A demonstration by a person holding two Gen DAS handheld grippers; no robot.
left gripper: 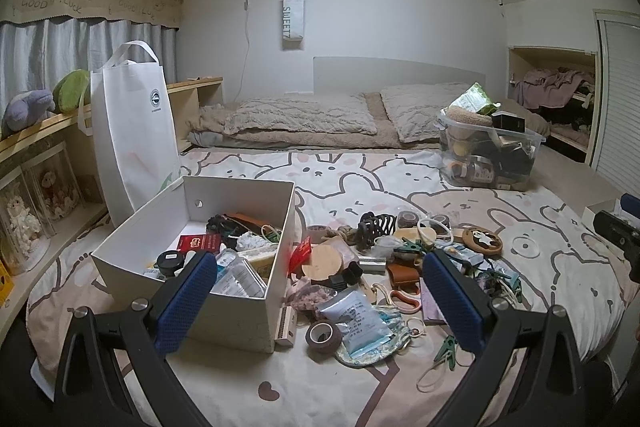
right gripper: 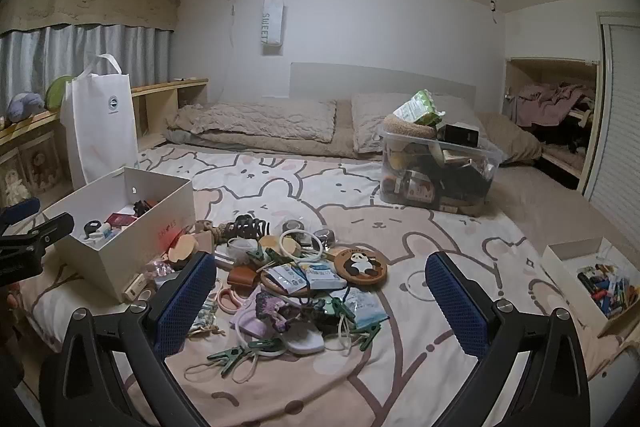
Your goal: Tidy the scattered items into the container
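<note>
In the left wrist view, the left claw [left gripper: 320, 301] is seen spread wide, with nothing pinched between its blue pads. It is held over the bed [left gripper: 540, 287], which is covered by a cartoon-animal sheet. The white box [left gripper: 224, 311] is seen at the left, partly filled with small things. The scattered items [left gripper: 384, 259] are heaped just to the right of it, among them a roll of brown tape [left gripper: 323, 334] and a black hair clip [left gripper: 376, 225].

In the right wrist view, the right claw [right gripper: 320, 301] is likewise spread and empty. The heap is seen ahead of it, with a panda coaster [right gripper: 362, 265] at the right edge and green pegs [right gripper: 230, 355] nearest. The white box stands to the left, and a clear plastic bin [right gripper: 438, 173] is set well beyond.
</note>
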